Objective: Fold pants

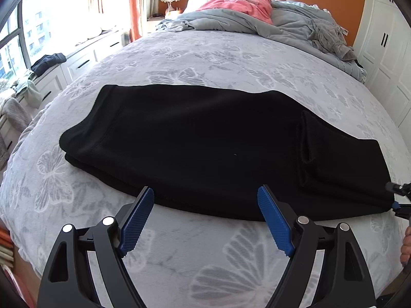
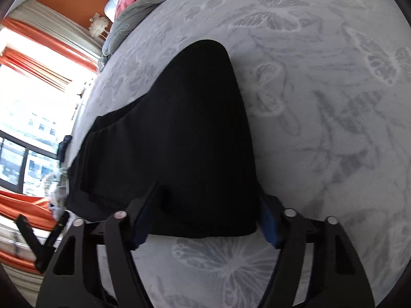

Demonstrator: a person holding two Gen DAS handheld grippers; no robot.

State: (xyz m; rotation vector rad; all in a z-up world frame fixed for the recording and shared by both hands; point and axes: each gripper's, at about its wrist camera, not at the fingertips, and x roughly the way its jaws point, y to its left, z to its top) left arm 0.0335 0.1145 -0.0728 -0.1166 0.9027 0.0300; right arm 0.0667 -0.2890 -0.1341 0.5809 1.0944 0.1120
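Note:
Black pants (image 1: 205, 141) lie folded in a long band across the grey butterfly bedspread (image 1: 231, 56). My left gripper (image 1: 205, 200) hovers at their near edge, jaws wide apart, nothing between the blue pads (image 1: 136, 223). My right gripper (image 2: 208, 195) straddles the right end of the pants (image 2: 192, 141), with the fabric lying between its spread fingers. The picture is blurred, and no pinch shows there. In the left wrist view the right gripper (image 1: 397, 197) appears at the far right, one finger above and one below the pants' corner.
A grey duvet (image 1: 295, 23) and a pink garment (image 1: 239, 5) are heaped at the head of the bed. White drawers (image 1: 77, 61) with clothes on top run under the window on the left. A white wardrobe (image 1: 388, 51) stands at the right. A hand (image 1: 407, 246) shows at the right edge.

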